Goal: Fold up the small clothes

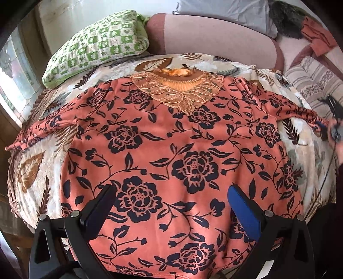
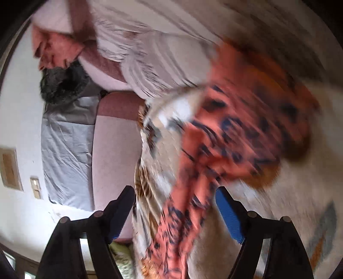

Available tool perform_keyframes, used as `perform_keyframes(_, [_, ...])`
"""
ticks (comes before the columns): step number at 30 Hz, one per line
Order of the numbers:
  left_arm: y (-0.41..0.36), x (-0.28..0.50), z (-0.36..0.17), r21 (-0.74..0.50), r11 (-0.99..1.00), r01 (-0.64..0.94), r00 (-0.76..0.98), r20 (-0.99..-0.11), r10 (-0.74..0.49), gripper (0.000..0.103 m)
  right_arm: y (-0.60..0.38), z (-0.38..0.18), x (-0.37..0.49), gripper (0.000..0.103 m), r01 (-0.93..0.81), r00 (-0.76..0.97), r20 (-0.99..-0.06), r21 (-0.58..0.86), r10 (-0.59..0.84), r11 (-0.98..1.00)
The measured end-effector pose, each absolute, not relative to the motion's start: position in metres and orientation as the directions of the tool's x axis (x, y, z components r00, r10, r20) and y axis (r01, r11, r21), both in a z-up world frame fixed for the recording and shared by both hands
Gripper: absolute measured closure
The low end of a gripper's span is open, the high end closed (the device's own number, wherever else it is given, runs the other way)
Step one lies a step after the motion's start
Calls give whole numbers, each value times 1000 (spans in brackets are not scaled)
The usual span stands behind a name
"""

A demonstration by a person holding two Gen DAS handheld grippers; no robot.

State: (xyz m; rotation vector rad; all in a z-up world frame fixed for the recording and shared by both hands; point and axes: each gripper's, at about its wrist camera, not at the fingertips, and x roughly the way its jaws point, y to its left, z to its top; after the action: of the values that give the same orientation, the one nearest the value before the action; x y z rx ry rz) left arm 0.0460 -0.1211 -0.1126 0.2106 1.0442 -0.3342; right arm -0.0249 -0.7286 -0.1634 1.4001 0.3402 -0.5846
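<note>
A salmon top with dark floral print lies spread flat on a leaf-patterned blanket, its lace collar at the far side. The left sleeve stretches out to the left. My left gripper hovers open over the lower body of the top, with nothing pinched. At the right edge, my right gripper sits at the end of the right sleeve. The blurred, rolled right wrist view shows that gripper with its fingers apart and the sleeve running between them, gaps on both sides.
A green checked pillow and a pink bolster lie behind the top. A striped cushion sits at the right, with a grey pillow and dark furry fabric beyond. A window is at the left.
</note>
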Motion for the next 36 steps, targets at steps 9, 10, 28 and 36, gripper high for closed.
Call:
perform_keyframes(9, [-130, 43, -111, 33, 927, 373, 448, -882, -149, 0, -765, -190, 11, 65, 757, 648, -731, 649, -215, 72])
perform_keyframes(10, [-132, 42, -111, 31, 926, 377, 448, -881, -153, 0, -765, -190, 8, 97, 740, 666, -716, 669, -210, 70])
perform_keyframes(28, [-140, 19, -105, -56, 897, 439, 426, -866, -262, 0, -703, -147, -144, 16, 671, 718, -648, 742, -254, 4])
perform_keyframes(36, [-153, 14, -103, -37, 890, 455, 423, -870, -252, 0, -728, -182, -125, 24, 676, 712, -666, 736, -221, -37])
